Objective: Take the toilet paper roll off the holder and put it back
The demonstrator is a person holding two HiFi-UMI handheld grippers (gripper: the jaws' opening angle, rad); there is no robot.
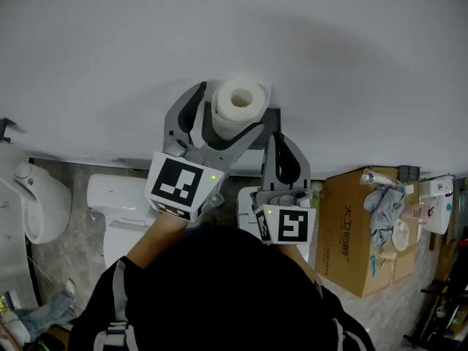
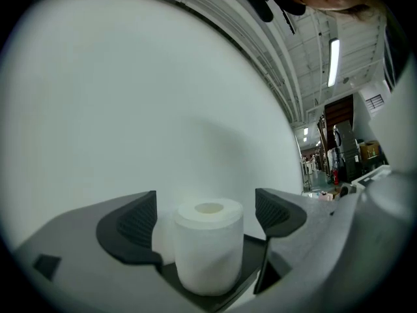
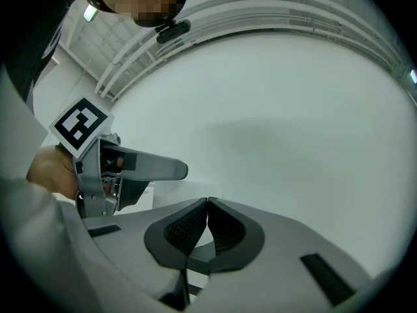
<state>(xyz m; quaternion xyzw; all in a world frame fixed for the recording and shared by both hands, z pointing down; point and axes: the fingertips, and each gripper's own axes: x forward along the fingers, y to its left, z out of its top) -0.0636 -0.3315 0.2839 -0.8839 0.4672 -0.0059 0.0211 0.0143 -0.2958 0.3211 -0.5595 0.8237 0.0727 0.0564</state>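
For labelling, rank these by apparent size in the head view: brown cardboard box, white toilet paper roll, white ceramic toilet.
1. brown cardboard box
2. white ceramic toilet, partly hidden, so its place against the box is unsure
3. white toilet paper roll, smallest although nearest the camera

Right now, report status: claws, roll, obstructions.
Left claw open around white toilet paper roll, not gripping. Roll upright on dark holder. Right claw shut, empty. Nothing in the way.

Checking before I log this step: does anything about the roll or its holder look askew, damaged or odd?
Nothing stands out. The toilet paper roll stands upright and intact on the dark holder at the wall. It sits between the jaws of the left gripper, which are apart and not touching it.
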